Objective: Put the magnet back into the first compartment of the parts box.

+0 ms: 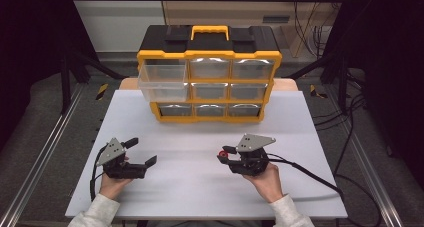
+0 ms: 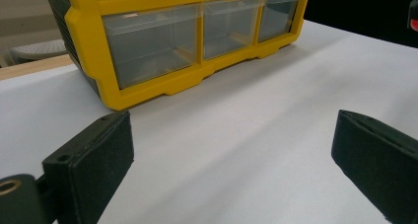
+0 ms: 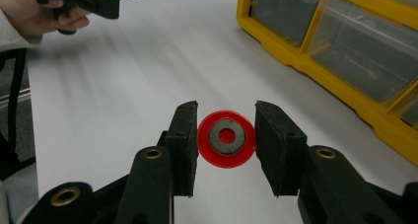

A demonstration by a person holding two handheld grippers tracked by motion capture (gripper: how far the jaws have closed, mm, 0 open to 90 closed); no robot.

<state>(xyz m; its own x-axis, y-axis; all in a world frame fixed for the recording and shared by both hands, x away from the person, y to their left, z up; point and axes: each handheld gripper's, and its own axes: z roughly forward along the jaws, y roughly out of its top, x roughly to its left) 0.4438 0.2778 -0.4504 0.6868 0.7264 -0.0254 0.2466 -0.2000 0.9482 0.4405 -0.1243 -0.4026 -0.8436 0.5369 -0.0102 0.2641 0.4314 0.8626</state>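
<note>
Right gripper (image 3: 226,141) pinching red disc (image 3: 226,138) by rim, near tabletop front edge. Left gripper (image 1: 140,152) spread, empty. Keep squeeze steady, carry level toward open drawer (image 1: 163,89), cabinet (image 1: 209,79) left side.

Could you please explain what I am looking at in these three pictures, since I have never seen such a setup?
A person at a white table holds a hand-operated gripper in each hand. One picture comes from a camera overhead; the other two come from cameras riding on the grippers, looking along their black jaws. The left gripper is open and holds nothing. The right gripper clamps a round red plastic disc with a grey metal ring at its centre. At the far side stands a yellow and black organiser box with clear plastic drawers; two left-hand drawers are pulled out.
</note>
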